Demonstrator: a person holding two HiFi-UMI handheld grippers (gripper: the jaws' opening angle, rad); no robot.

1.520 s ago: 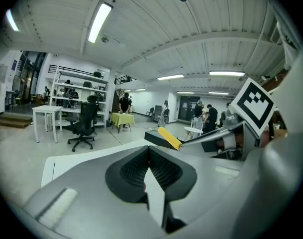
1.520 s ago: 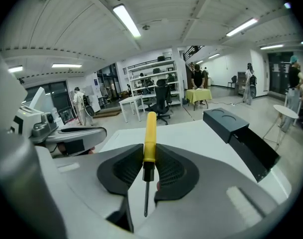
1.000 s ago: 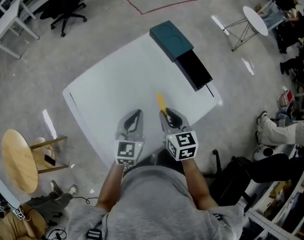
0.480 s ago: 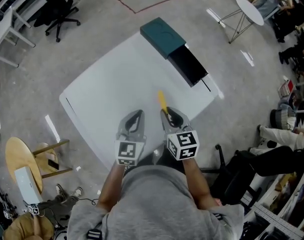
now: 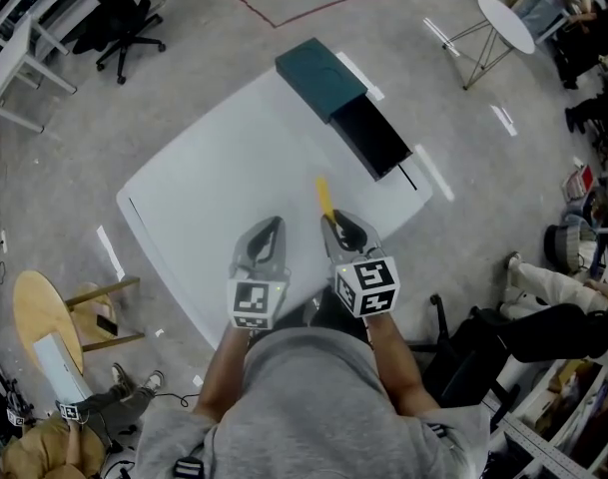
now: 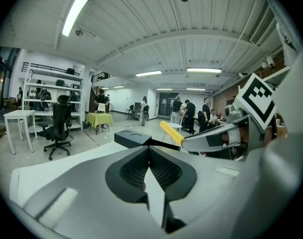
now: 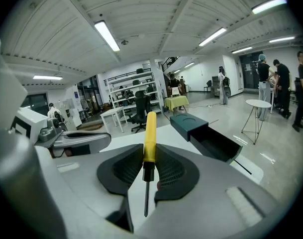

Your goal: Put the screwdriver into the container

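Observation:
A yellow-handled screwdriver sticks forward out of my right gripper, whose jaws are shut on the handle. In the right gripper view the handle stands between the pads with the dark shaft pointing back toward the camera. The container is a teal box with a black drawer pulled open, at the far side of the white table, ahead and to the right. My left gripper hovers beside the right one, jaws shut and empty.
A round wooden stool stands at the table's left, an office chair at the far left, a small round white table at the far right. A seated person's legs are close to the right.
Both grippers have edged forward over the table, a little nearer the container. The hold on the screwdriver is the same, and the left jaws stay shut.

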